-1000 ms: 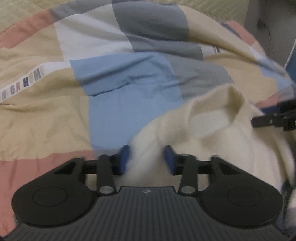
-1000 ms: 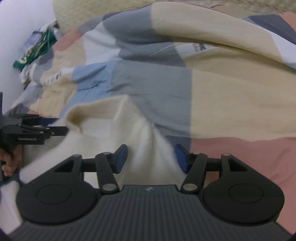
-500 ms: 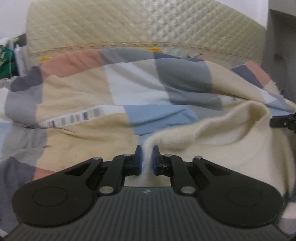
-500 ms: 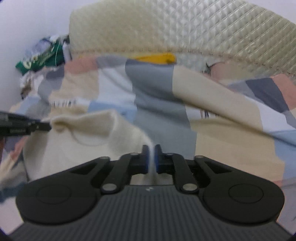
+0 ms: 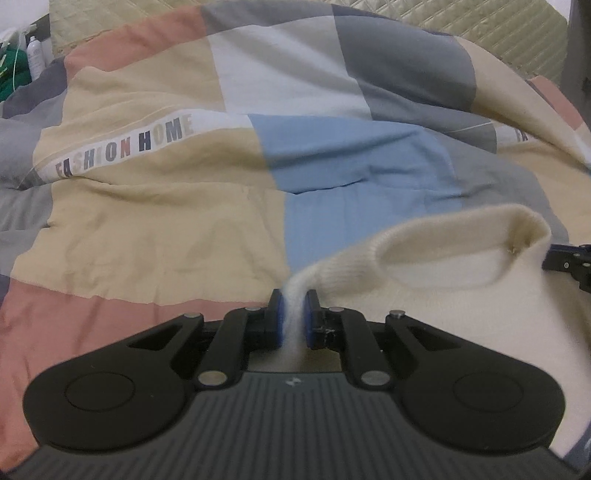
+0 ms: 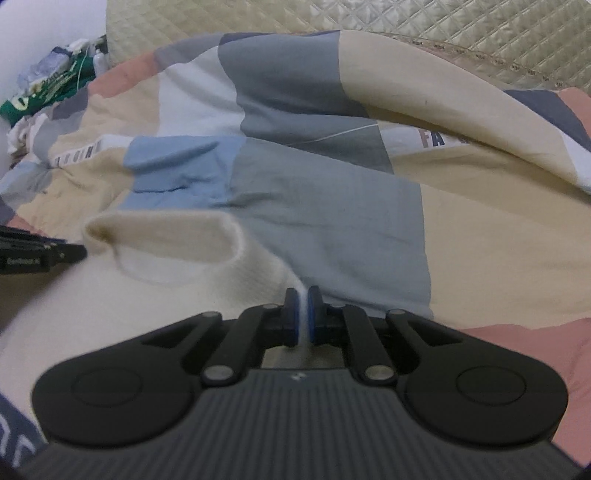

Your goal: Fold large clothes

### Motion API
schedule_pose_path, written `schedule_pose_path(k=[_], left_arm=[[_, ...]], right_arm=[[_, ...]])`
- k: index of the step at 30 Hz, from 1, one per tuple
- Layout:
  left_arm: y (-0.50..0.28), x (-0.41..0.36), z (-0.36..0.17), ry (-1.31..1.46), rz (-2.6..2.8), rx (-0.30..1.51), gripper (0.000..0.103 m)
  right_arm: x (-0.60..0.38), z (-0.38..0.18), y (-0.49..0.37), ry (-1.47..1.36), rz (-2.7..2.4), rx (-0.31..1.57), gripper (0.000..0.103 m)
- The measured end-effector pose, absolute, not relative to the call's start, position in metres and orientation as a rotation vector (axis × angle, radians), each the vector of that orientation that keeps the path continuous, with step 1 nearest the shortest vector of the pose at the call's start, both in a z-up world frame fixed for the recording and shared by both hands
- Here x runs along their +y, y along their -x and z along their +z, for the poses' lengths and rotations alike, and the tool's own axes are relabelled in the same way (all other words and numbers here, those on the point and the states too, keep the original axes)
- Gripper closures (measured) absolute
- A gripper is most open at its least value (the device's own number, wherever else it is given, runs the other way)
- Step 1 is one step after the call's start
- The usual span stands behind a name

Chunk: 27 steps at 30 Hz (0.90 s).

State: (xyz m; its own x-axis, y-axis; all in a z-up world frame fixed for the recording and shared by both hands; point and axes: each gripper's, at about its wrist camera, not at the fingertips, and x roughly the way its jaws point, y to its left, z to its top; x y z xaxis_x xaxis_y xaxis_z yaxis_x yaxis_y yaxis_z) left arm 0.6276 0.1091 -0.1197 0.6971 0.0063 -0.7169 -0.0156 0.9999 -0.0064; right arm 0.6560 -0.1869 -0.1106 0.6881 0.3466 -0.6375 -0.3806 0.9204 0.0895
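A cream knit sweater hangs stretched between my two grippers above the bed; its round neck opening faces up. My left gripper is shut on the sweater's left shoulder. My right gripper is shut on the right shoulder of the sweater. The right gripper's tip shows at the right edge of the left wrist view; the left gripper's tip shows at the left edge of the right wrist view. The sweater's lower body is hidden below the grippers.
A patchwork quilt in beige, blue, grey and pink blocks, printed "FASHION HOME", covers the bed under the sweater. A quilted beige headboard stands behind. Bottles and green cloth clutter lie at the far left.
Both grippers closed on the sweater's shoulders, lifted it, and now both views tilt back down toward the quilt with the sweater held between them.
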Motion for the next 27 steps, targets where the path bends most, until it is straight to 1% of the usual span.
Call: schedule_pose_path(k=[2,3,4,6,10,16,21,27], left_arm=[[-0.622,0.109,-0.114,0.024,0.009,0.799,0.087],[-0.618,0.109,-0.109,0.025,0.009,0.794,0.082],[-0.612,0.108,-0.104,0.028,0.006,0.793,0.073],[-0.597,0.106,-0.090,0.038,0.005,0.782,0.059],[-0.558,0.100,-0.055,0.052,-0.002,0.754,0.059],[-0.478,0.083,0.017,0.048,-0.021,0.703,0.059],[-0.393,0.076,0.075,0.099,-0.035,0.654,0.059],[-0.282,0.056,0.114,0.078,-0.040,0.643,0.059]], right_arm=[[-0.189,-0.107,-0.654,0.034,0.410,0.700,0.093],[-0.191,-0.104,-0.653,0.013,0.414,0.698,0.092],[-0.193,-0.100,-0.650,-0.009,0.420,0.703,0.091],[-0.196,-0.089,-0.641,-0.020,0.437,0.700,0.088],[-0.206,-0.053,-0.611,-0.067,0.456,0.680,0.088],[-0.221,0.008,-0.545,-0.091,0.464,0.627,0.088],[-0.236,0.056,-0.476,-0.116,0.465,0.592,0.088],[-0.255,0.094,-0.379,-0.133,0.481,0.572,0.088]])
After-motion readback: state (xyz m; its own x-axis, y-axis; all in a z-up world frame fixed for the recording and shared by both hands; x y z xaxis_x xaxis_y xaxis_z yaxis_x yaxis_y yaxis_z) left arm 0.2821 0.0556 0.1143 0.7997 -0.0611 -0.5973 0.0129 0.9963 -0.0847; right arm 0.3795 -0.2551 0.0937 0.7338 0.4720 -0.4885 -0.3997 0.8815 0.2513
